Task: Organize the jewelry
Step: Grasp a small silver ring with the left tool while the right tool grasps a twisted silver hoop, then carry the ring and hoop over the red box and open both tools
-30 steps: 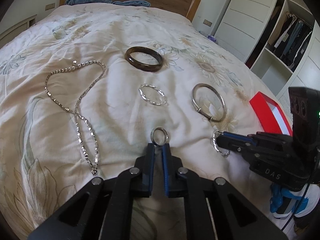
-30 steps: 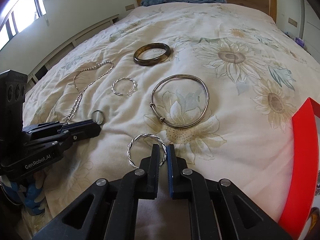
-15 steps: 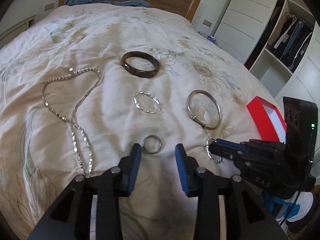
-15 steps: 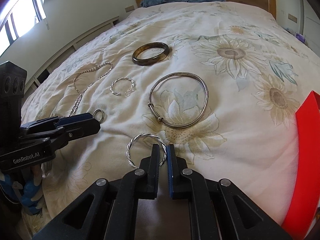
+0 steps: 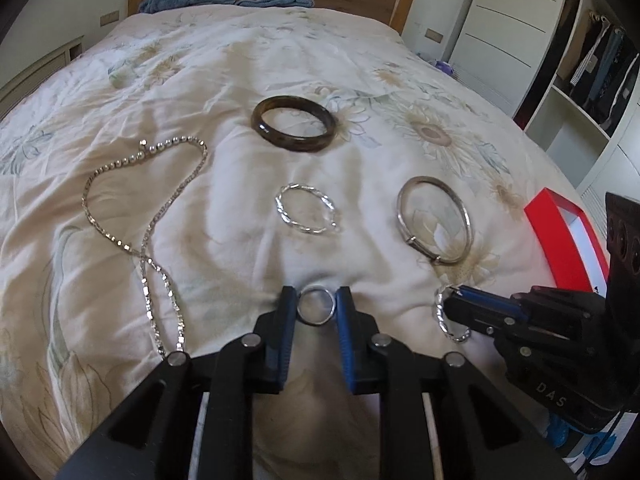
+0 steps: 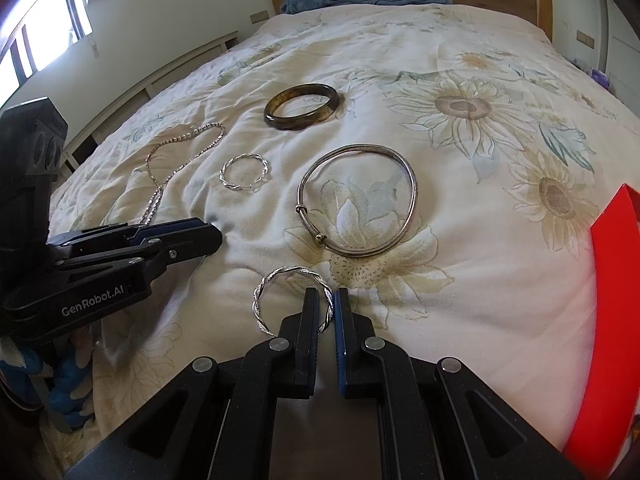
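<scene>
Our left hand-held gripper point(image 5: 317, 307) had let go of the small plain ring point(image 5: 316, 310) a moment ago and spread wide; now its jaws are closing again, the ring lying flat on the bed point(image 5: 248, 64) between the pads, which seem about to meet its sides; we judge this a re-grip for a firmer hold. Our right hand-held gripper point(image 6: 328, 312) has not stirred; it stays pinched narrow on the near twisted silver hoop point(image 6: 280, 292). The red box point(image 6: 608, 320) waits at the right edge; both pieces, we think, go there next.
</scene>
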Motion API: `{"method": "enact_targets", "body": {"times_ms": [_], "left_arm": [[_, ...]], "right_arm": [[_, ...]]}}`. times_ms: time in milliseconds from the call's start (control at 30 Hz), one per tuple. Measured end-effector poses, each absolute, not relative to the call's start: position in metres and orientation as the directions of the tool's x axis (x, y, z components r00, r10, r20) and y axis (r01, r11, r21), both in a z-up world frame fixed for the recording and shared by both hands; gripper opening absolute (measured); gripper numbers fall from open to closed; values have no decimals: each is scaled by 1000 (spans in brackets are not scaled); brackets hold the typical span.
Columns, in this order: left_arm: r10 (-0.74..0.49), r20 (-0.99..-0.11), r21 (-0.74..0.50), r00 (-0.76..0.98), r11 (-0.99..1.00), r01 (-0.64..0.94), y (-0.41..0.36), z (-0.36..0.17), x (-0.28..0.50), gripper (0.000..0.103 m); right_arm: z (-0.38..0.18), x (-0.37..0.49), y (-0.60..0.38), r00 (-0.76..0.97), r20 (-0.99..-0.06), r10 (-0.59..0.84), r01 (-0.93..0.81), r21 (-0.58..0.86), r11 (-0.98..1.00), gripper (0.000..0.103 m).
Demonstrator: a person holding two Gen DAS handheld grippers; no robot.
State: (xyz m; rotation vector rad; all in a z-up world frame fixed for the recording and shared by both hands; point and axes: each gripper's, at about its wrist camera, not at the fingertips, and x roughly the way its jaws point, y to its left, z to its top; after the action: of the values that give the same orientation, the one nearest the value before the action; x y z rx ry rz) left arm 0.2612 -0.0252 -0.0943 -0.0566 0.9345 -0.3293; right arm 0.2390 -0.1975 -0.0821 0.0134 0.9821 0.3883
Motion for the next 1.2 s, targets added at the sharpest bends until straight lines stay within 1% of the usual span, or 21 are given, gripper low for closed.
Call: {"method": "enact_targets", "body": {"times_ms": [67, 200, 367, 500, 600, 767, 933, 1067, 1200], "left_arm": [[-306, -776, -194, 551, 948, 254, -24, -89, 257, 19], [-308, -769, -197, 561, 948, 251, -22, -76, 249, 19], [-293, -763, -187, 576, 953, 238, -19, -56, 233, 19], [-297, -757, -188, 582, 952, 242, -22, -38, 217, 19], [-323, -746, -202, 582, 943, 264, -35, -21, 206, 19], [-391, -731, -220, 560, 911, 349, -81, 3, 188, 19], [-468, -727, -239, 502, 858, 454, -152, 16, 176, 19], [-510, -734, -240, 448, 812, 531, -210, 14, 168, 19], [-525, -760, -236, 383, 772, 590, -263, -1, 163, 19]], "right_arm": [[-78, 237, -197, 499, -805, 322, -312, 180, 933, 6], [-68, 232, -203, 510, -790, 341, -295, 211, 932, 6], [-52, 217, -205, 522, -781, 342, -286, 217, 933, 6], [-32, 199, -210, 543, -764, 348, -282, 224, 933, 6], [-10, 184, -221, 574, -743, 344, -277, 219, 936, 6], [17, 160, -265, 630, -719, 295, -219, 200, 955, 6], [30, 141, -336, 661, -723, 199, -124, 155, 980, 6], [31, 138, -392, 663, -736, 133, -57, 127, 990, 6], [23, 151, -430, 651, -752, 103, -21, 118, 993, 6]]}}
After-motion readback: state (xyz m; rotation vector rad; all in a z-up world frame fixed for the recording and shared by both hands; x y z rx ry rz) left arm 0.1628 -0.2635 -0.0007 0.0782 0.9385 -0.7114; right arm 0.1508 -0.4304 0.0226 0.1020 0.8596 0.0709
